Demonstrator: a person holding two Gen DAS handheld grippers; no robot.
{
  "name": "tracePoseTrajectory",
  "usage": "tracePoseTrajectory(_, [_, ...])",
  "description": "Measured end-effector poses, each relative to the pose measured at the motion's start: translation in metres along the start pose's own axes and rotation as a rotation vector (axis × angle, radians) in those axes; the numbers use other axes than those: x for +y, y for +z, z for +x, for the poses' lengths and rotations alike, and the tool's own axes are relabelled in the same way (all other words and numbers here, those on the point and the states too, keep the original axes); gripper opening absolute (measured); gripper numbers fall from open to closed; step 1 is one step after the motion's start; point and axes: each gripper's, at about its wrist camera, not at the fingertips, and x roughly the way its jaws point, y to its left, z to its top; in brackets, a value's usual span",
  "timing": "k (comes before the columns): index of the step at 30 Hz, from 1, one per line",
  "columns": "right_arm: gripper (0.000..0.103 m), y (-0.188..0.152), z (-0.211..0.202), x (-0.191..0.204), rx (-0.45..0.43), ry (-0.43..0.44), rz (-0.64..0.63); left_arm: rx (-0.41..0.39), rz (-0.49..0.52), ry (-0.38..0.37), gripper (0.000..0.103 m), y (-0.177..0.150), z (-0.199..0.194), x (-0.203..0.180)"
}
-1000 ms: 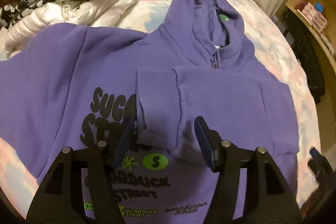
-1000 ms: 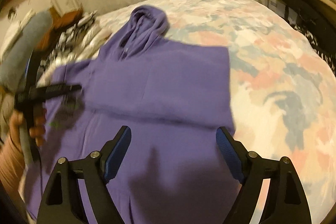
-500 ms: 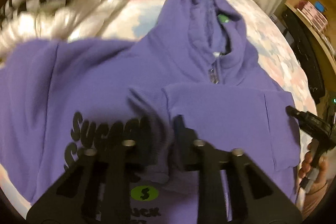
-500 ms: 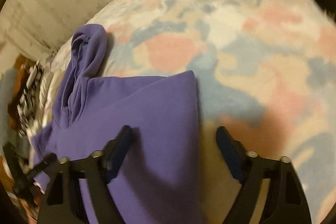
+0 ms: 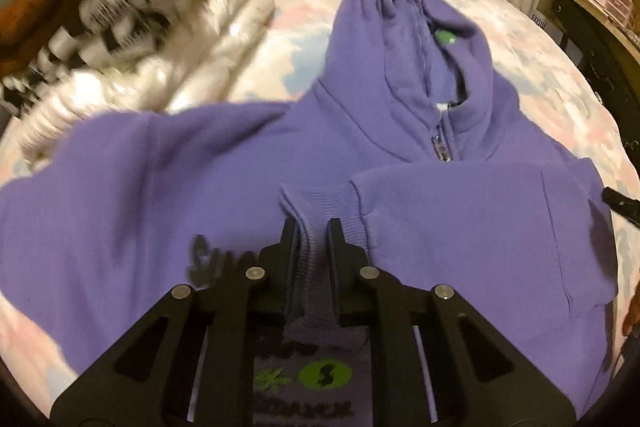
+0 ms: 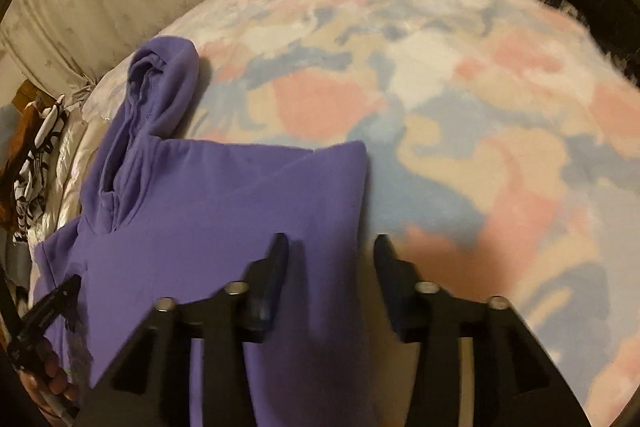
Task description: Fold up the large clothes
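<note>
- The purple zip-up hoodie [image 5: 168, 195] lies front-up on the bed, hood [image 5: 416, 39] spread open toward the far side, with a green tag inside the neck.
- Its zipper pull [image 5: 440, 147] sits just below the collar.
- Black lettering and green logos are printed on the chest and lower front.
- One sleeve [image 5: 472, 223] is folded across the chest; its ribbed cuff [image 5: 312, 247] is pinched upward.
- In the right wrist view, the folded side edge [image 6: 352, 211] lies straight on the blanket.
</note>
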Motion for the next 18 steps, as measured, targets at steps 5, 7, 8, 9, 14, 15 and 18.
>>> tracePoseTrajectory(5, [0.046,-0.026,-0.048,0.031,-0.054,0.029,-0.084,-0.129,0.08,-0.001,0.012,-0.013,-0.048,-0.015])
tracePoseTrajectory(7, [0.046,-0.04,-0.056,0.05,-0.048,0.044,-0.115,-0.098,0.069,-0.046,0.012,-0.017,-0.052,-0.021])
tracePoseTrajectory(8, [0.046,-0.05,-0.058,0.064,-0.035,0.055,-0.137,-0.048,0.061,-0.075,0.012,-0.021,-0.05,-0.028])
tracePoseTrajectory(9, [0.046,-0.058,-0.06,0.072,-0.021,0.062,-0.151,-0.023,0.047,-0.101,0.012,-0.024,-0.047,-0.033])
tracePoseTrajectory(14, [0.046,-0.096,-0.048,0.124,0.033,0.103,-0.248,0.008,0.036,-0.111,0.012,-0.041,-0.031,-0.06])
tracePoseTrajectory(15, [0.046,-0.101,-0.045,0.13,0.036,0.087,-0.261,0.016,0.037,-0.096,0.012,-0.044,-0.025,-0.063])
tracePoseTrajectory(18, [0.046,-0.11,-0.033,0.131,0.054,0.043,-0.271,0.037,0.021,-0.047,0.012,-0.05,-0.006,-0.061])
